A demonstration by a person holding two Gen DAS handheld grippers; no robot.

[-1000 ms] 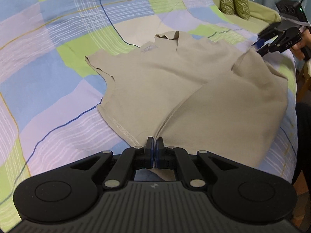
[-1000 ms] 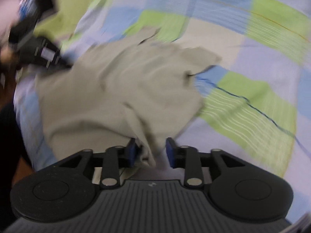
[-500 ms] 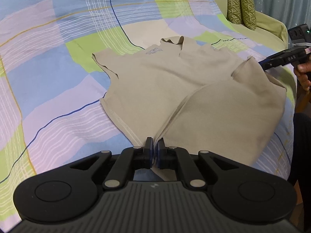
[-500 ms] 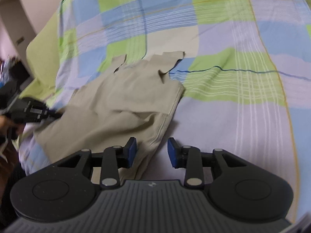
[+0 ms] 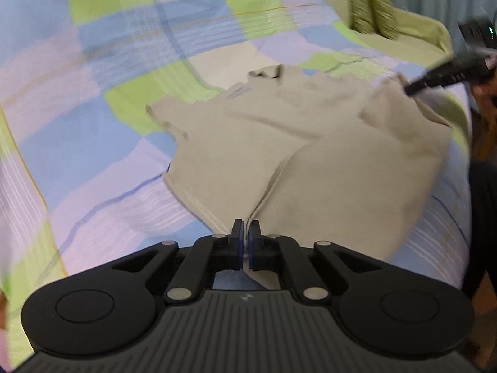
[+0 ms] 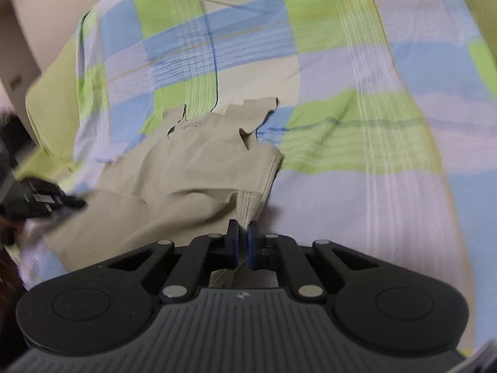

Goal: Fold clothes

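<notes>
A beige short-sleeved shirt (image 5: 279, 143) lies on the checked bedsheet (image 5: 93, 143), its near half folded over. My left gripper (image 5: 246, 228) is shut on the shirt's bottom hem at the fold. In the right wrist view the same shirt (image 6: 192, 174) lies ahead, collar at the far end. My right gripper (image 6: 243, 228) is shut on a stitched hem corner of the shirt. The right gripper also shows at the far right of the left wrist view (image 5: 447, 74), at the shirt's edge. The left gripper shows at the left of the right wrist view (image 6: 43, 199).
The sheet (image 6: 357, 143) is checked in blue, green, lilac and cream and covers the bed. Two green patterned cushions (image 5: 369, 6) stand on a green seat (image 5: 413, 34) at the back right. The bed's edge drops off at the right (image 5: 462, 205).
My right gripper was open beside the shirt's edge half a second ago; now it is shut on the hem corner. My left gripper has kept its hold on the bottom hem.
</notes>
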